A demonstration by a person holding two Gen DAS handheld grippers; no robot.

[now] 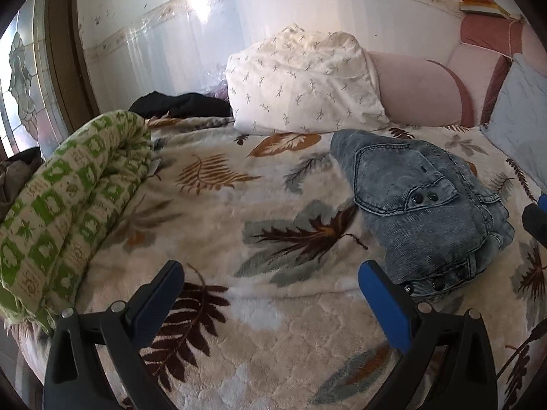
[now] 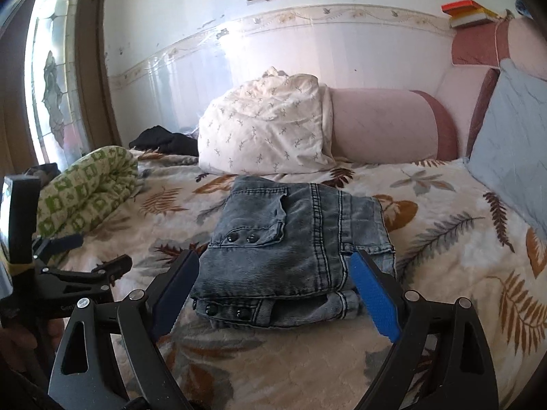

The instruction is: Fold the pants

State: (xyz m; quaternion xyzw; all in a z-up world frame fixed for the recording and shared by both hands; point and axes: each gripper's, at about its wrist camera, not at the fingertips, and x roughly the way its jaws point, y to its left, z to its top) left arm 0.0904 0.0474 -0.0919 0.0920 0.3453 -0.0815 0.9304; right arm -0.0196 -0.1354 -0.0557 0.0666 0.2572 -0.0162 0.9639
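Note:
The pants are grey-blue denim [image 2: 294, 249], folded into a compact stack on the leaf-print blanket [image 2: 444, 239]. In the left wrist view the pants [image 1: 420, 205] lie to the right of my left gripper [image 1: 270, 273], which is open and empty above the blanket [image 1: 239, 225]. My right gripper [image 2: 273, 266] is open and empty, its two fingertips on either side of the near edge of the stack. The left gripper's body shows at the left in the right wrist view [image 2: 78, 266].
A rolled green-and-white quilt [image 1: 68, 205] lies at the left. A white patterned pillow [image 2: 266, 130], a pink bolster [image 2: 383, 126] and a pale blue cushion [image 2: 512, 157] line the back and right. Dark clothing [image 1: 181, 104] sits by the wall.

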